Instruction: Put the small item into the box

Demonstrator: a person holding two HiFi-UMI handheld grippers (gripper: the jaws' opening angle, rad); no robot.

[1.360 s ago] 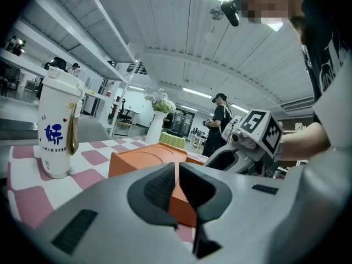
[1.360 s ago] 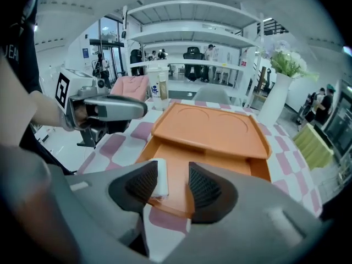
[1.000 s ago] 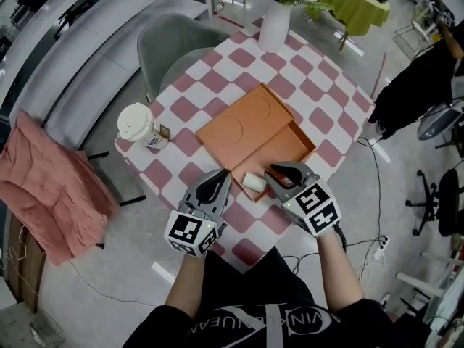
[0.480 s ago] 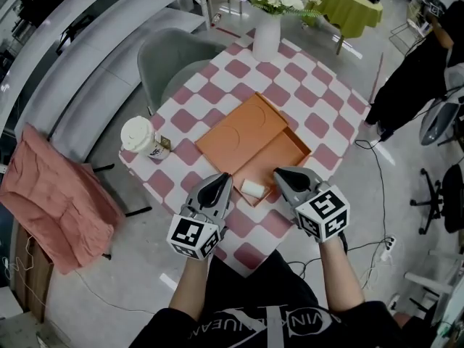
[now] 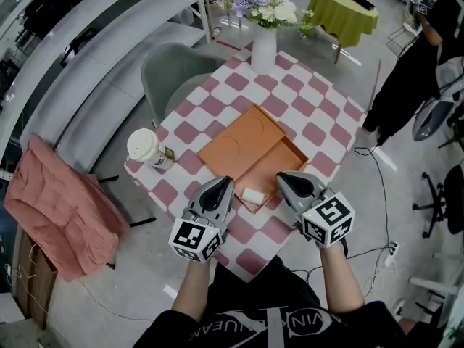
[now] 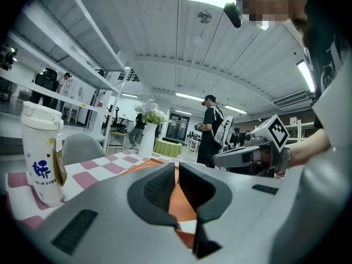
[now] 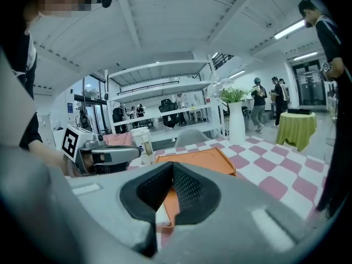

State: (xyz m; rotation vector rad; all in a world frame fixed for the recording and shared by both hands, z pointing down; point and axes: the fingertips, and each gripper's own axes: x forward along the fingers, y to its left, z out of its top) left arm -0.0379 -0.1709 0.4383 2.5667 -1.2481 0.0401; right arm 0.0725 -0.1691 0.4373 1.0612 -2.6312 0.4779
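Note:
The orange box lies open on the checked table, its lid beside it. The small white item rests at the box's near corner, seemingly inside the rim; it also shows low in the right gripper view as the item. My left gripper hovers just left of the item, shut and empty. On the item's right my right gripper hangs clear of it, shut on nothing. Both jaw pairs, left gripper and right gripper, meet with orange box showing beyond.
A white lidded cup stands at the table's left corner. A white vase of flowers is at the far corner. A grey chair sits behind the table, a pink cloth to the left, a person in black to the right.
The right gripper's jaws closed empty and it lifted away from the white item, which stayed at the box's corner. The left gripper also rose a little.

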